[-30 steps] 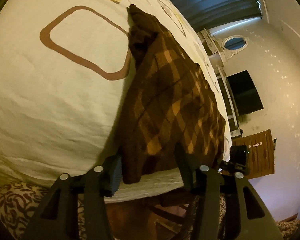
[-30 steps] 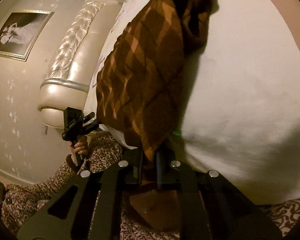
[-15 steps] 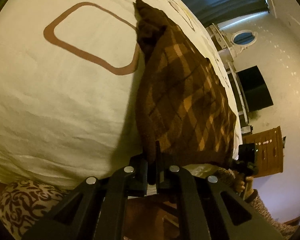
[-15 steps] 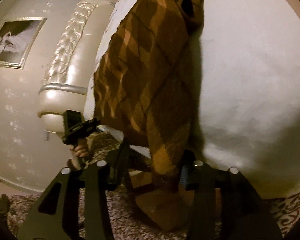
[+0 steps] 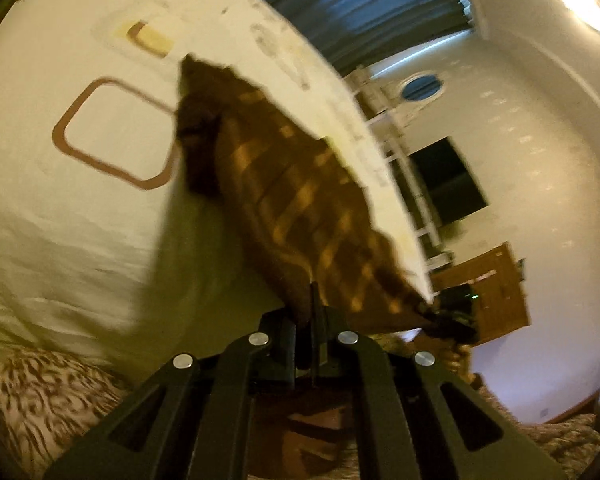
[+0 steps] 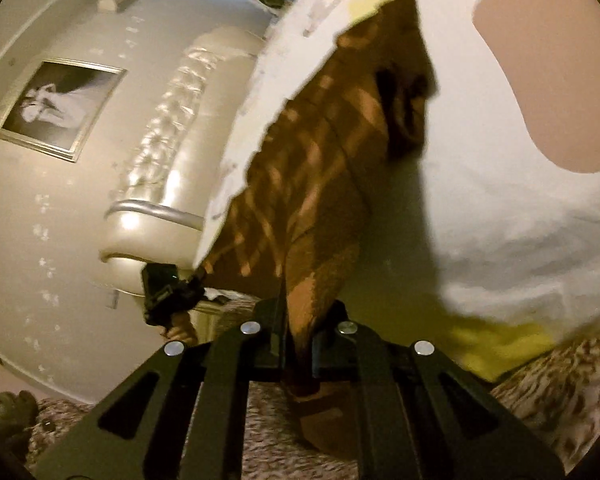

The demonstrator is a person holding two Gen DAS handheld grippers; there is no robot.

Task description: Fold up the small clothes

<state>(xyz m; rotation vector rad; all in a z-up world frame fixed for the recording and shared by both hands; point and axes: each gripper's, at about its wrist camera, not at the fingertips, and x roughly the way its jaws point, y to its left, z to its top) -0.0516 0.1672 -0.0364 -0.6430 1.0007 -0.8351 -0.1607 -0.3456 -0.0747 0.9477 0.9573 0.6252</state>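
Both tongs, left (image 5: 312,312) and right (image 6: 296,332), are clamped on near corners of a soft brown-and-orange checked knitted garment (image 5: 300,200). Light and limp, it sags between them above the cream bed (image 5: 60,220), and looks best gripped by hem corners.

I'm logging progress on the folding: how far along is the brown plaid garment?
Done: both near corners are gripped, left gripper and right gripper each shut on the brown plaid garment. In hand: its near edge is raised off the white bedspread, far end still lying there. Left: no fold is laid yet.
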